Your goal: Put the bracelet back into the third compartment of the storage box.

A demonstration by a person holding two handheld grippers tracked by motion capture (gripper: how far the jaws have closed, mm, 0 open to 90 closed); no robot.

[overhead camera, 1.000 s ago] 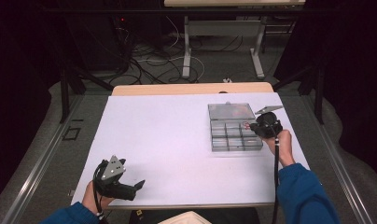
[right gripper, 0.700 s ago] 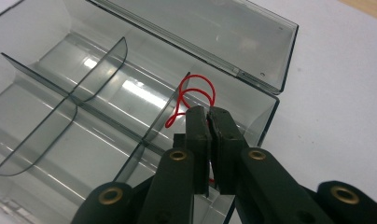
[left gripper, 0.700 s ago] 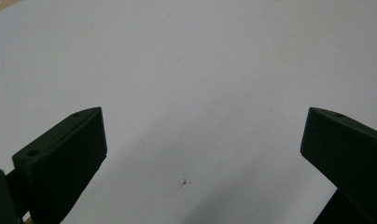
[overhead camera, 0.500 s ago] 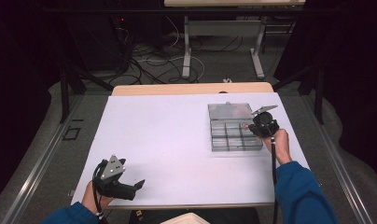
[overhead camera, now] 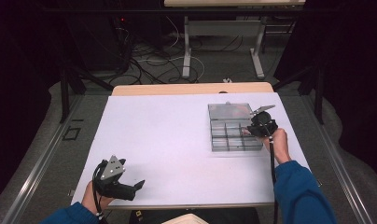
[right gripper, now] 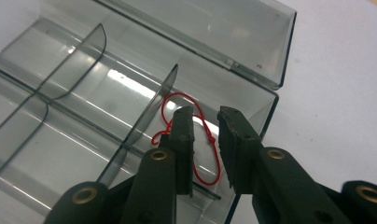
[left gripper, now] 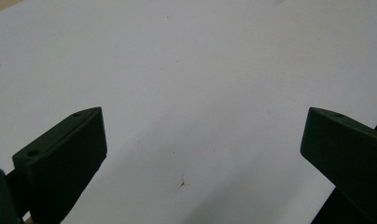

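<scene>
A clear grey plastic compartment box lies with its lid folded back at the right of the white table. A loop of red thread with a knot lies in the box's corner compartment nearest the hinge. My right gripper reaches into that compartment, jaws a narrow gap apart, and the thread runs across that gap without being pinched. In the high view the right gripper sits over the box's right edge. My left gripper rests near the table's front left edge, its jaws wide apart over bare white surface.
The other compartments of the box look bare. Beyond the table's far edge stand dark floor, loose cables and the legs of another table. The table's front edge runs just beside the left gripper.
The right gripper has crept a little farther over the box's right edge. The left gripper has stayed where it was.
</scene>
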